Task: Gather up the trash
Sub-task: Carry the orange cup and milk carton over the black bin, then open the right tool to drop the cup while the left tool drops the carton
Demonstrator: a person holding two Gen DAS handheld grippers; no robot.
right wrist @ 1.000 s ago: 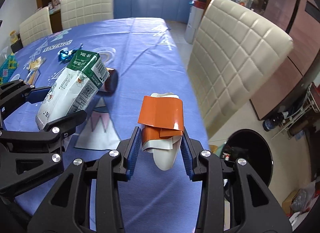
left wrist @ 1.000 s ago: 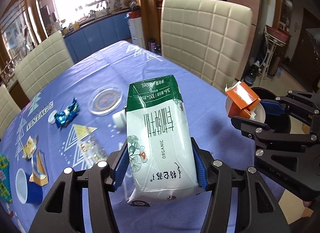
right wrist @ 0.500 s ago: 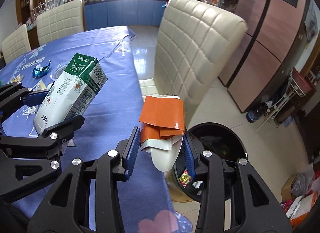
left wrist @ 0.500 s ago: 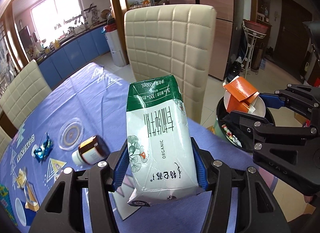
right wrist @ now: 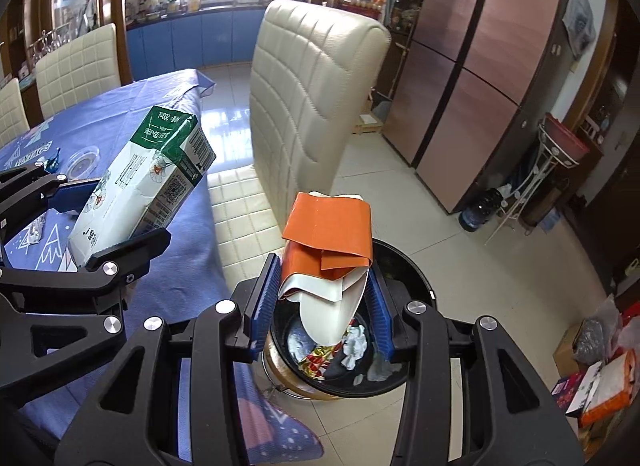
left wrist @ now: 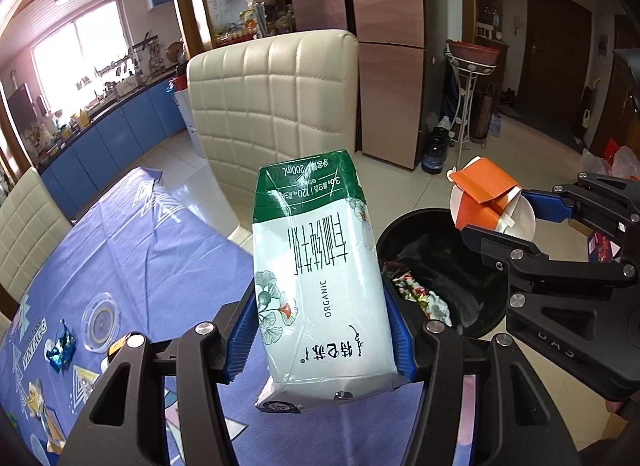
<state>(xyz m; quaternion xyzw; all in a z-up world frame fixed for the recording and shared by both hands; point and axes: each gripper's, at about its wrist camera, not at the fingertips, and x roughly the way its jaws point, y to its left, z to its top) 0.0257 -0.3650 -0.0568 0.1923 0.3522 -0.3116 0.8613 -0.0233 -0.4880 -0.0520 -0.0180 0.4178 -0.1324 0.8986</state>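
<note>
The left gripper (left wrist: 320,330) clamps a green-and-white milk carton (left wrist: 320,278) above the blue tablecloth's (left wrist: 152,262) edge; the right gripper (right wrist: 322,302) pinches a crushed orange-and-white paper cup (right wrist: 328,250) directly over the black trash bin (right wrist: 416,366), already holding wrappers.

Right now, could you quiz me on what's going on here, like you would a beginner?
1. True or false: the left gripper holds a milk carton.
2. What hangs under the crumpled orange paper cup in the right gripper?
A. the blue tablecloth
B. the black trash bin
C. a chair seat
3. Is the bin bare inside, or does it hold something?

Key:
1. True.
2. B.
3. It holds wrappers and crumpled paper.
</note>
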